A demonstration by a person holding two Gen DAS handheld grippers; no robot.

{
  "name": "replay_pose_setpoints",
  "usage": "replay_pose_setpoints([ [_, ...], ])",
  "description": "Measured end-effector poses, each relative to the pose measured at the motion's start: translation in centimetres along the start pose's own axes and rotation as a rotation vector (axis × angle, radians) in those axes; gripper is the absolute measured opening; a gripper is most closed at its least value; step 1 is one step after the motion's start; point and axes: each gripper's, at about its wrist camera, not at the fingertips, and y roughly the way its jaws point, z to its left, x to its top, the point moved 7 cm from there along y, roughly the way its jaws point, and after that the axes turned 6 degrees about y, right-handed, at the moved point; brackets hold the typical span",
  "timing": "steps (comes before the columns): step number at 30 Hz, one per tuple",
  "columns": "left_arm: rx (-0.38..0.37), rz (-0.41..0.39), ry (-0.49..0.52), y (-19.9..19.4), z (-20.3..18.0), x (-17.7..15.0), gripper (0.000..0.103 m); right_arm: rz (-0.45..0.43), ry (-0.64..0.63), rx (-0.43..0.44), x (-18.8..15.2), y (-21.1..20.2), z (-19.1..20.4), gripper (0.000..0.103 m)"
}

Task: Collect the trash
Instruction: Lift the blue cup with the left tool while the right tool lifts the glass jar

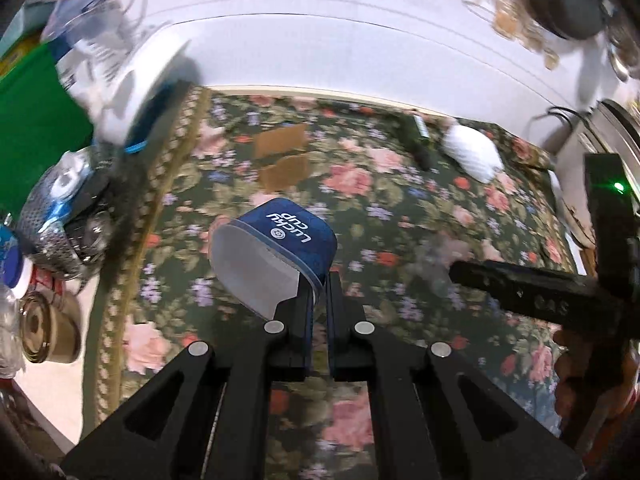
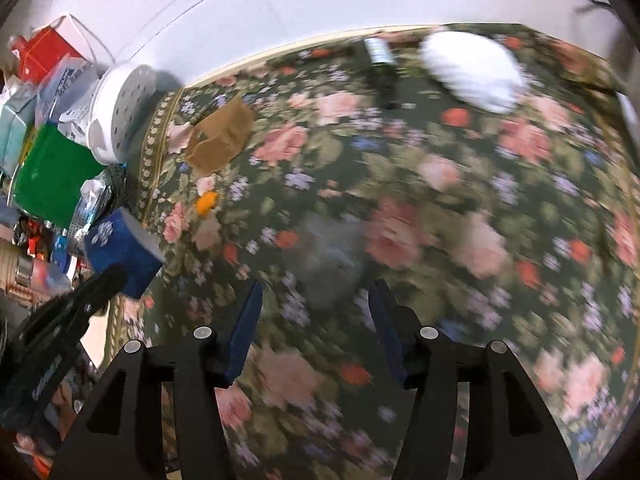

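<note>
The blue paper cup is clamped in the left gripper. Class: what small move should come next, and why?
Probably carry the blue paper cup left toward the white perforated bin: the left gripper is shut on its rim, and the bin stands at the rug's edge.

Dark green floral tablecloth (image 2: 400,184) with pink roses, red and lilac blossoms. Navy paper cup (image 1: 280,248), white inside, white lettering. At ten o'clock, a white perforated bin (image 2: 120,112); brown cardboard scraps (image 2: 220,136) beside it; a white crumpled wad (image 2: 472,72) at one o'clock.
</note>
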Motion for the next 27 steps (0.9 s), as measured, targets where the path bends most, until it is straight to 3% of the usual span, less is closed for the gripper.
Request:
replay_pose_setpoints([
  [6,0.013,0.021,-0.026,1.2,2.1,-0.2,0.004,-0.007,0.033,-0.102,1.7,3.5,-0.5,0.054],
  [14,-0.009,0.008,0.009,1.9,0.7,0.8,0.004,0.010,0.095,-0.006,2.7,3.5,-0.7,0.055],
  [18,-0.023,0.003,0.020,2.0,-0.1,1.1,0.004,-0.032,0.043,-0.083,3.7,3.7,-0.1,0.074],
  [25,-0.025,0.001,0.028,1.8,-0.1,0.9,0.004,-0.085,0.052,-0.134,6.5,6.0,-0.6,0.073],
  [26,-0.024,0.001,0.028,1.7,-0.1,0.8,0.004,-0.089,0.048,-0.140,6.8,6.2,-0.7,0.070],
  [27,-0.025,0.002,0.026,1.6,0.0,0.8,0.004,-0.093,0.045,-0.138,6.9,6.3,-0.8,0.055],
])
